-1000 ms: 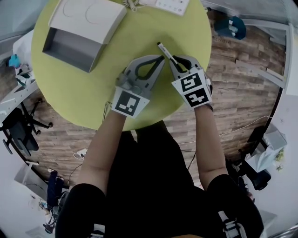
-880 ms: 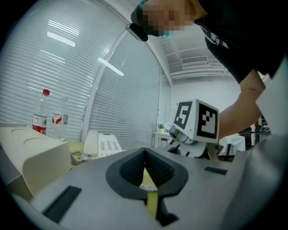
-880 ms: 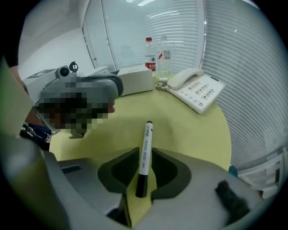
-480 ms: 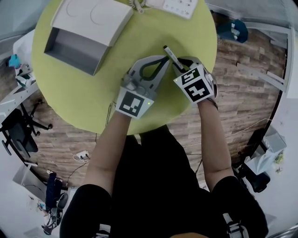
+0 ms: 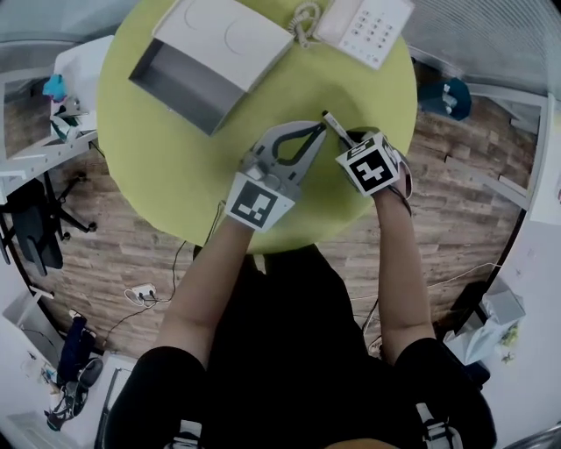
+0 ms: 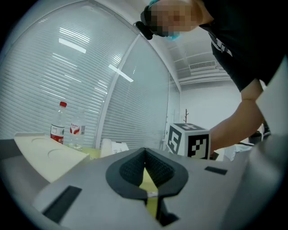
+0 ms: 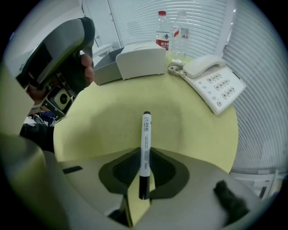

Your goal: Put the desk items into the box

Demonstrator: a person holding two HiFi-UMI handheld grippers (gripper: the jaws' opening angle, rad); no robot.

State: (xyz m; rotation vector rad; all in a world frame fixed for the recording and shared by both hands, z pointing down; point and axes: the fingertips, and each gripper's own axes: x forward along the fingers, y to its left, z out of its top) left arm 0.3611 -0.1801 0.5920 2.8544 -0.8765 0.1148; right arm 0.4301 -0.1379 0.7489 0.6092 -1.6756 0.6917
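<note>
In the right gripper view my right gripper [image 7: 144, 155] is shut on a white marker [image 7: 145, 139] with a black cap, which points forward over the green table [image 7: 189, 130]. The head view shows that marker [image 5: 334, 125] sticking out ahead of the right gripper [image 5: 340, 133]. My left gripper [image 5: 317, 128] lies just left of it, shut with nothing between its jaws [image 6: 145, 152]. The open box [image 5: 180, 83] has a grey inside and a white lid [image 5: 232, 35], and it stands at the table's far left. It also appears in the right gripper view as a white box [image 7: 137, 60].
A white desk phone [image 5: 364, 26] with a coiled cord lies at the table's far edge, right of the box. Two water bottles [image 7: 173, 29] stand behind the box by the blinds. Wooden floor, office chairs [image 5: 35, 228] and cables surround the table.
The head view has swung, so the box and phone sit further into the picture. Both grippers keep the same pose side by side, with the marker still held in the right one.
</note>
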